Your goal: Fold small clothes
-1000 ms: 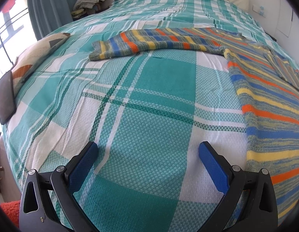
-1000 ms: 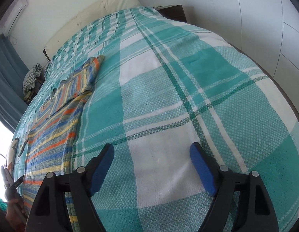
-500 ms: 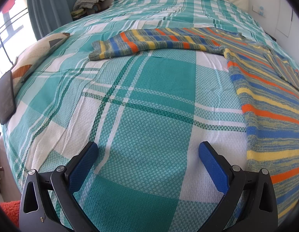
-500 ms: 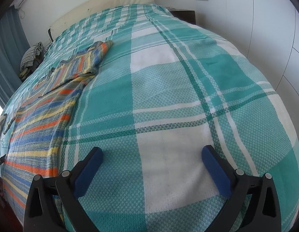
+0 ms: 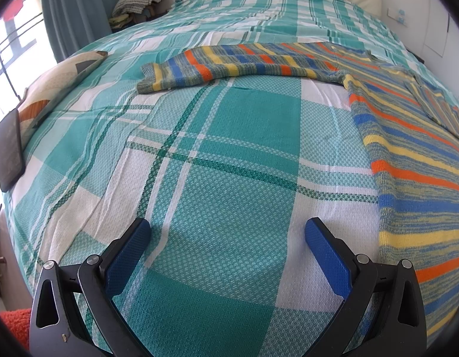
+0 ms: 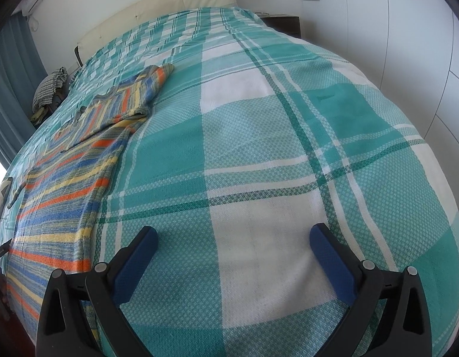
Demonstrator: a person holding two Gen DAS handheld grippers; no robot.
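Sweater (image 5: 408,136), striped, spread flat on the plaid bed (image 5: 229,154), sleeve stretched far left, left tool (image 5: 228,238) released over bare cover, right tool (image 6: 234,242) released, sweater at its left

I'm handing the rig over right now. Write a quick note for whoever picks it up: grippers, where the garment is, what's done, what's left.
Left gripper: open, empty, over bare bedspread.
Right gripper: open, empty, also over bare bedspread.
Striped sweater: spread flat on the bed, between the two grippers; left sleeve stretched out sideways, right sleeve angled toward the headboard.
Done: sweater laid out; no fold visible yet.
Left: likely fold both sleeves in, then fold the body.
Note: a tablet rests against a cushion at the left edge.
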